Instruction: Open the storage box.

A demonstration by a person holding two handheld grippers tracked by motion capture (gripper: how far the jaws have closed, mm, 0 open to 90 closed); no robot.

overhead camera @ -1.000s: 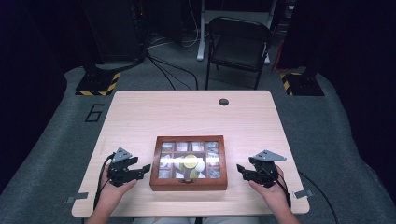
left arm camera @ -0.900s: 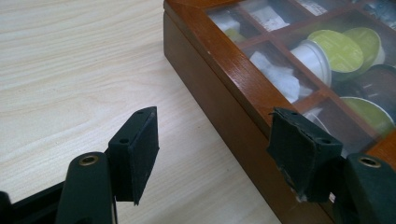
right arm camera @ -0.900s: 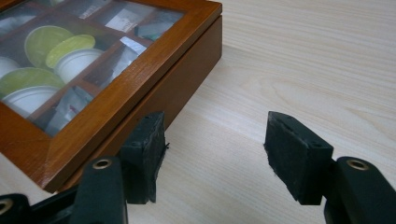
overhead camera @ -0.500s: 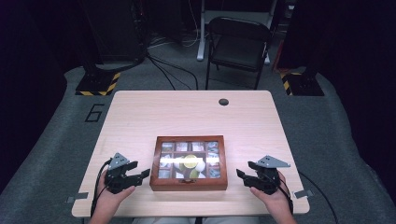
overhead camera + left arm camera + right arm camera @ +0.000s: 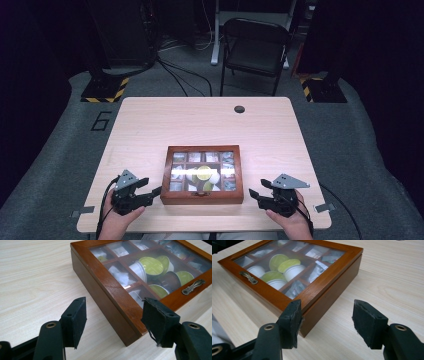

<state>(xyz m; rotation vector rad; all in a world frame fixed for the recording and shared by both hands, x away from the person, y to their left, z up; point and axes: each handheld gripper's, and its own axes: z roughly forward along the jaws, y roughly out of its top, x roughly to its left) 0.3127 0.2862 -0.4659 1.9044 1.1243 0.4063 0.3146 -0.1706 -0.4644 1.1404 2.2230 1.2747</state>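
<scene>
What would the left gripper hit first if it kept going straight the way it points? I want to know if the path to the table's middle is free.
Probably the wooden box: the left gripper points at its near corner, its open jaws empty and just closing a little.

The pale wooden table stretches bare across its far half, grain running clean from left edge to right. Near the far edge, right of centre, sits a small dark round cap. Beyond the far edge a black folding chair faces the table on grey carpet. Yellow-and-black striped stand bases flank the far corners, cables snake between them, and a "6" marks the floor off the left edge.
</scene>
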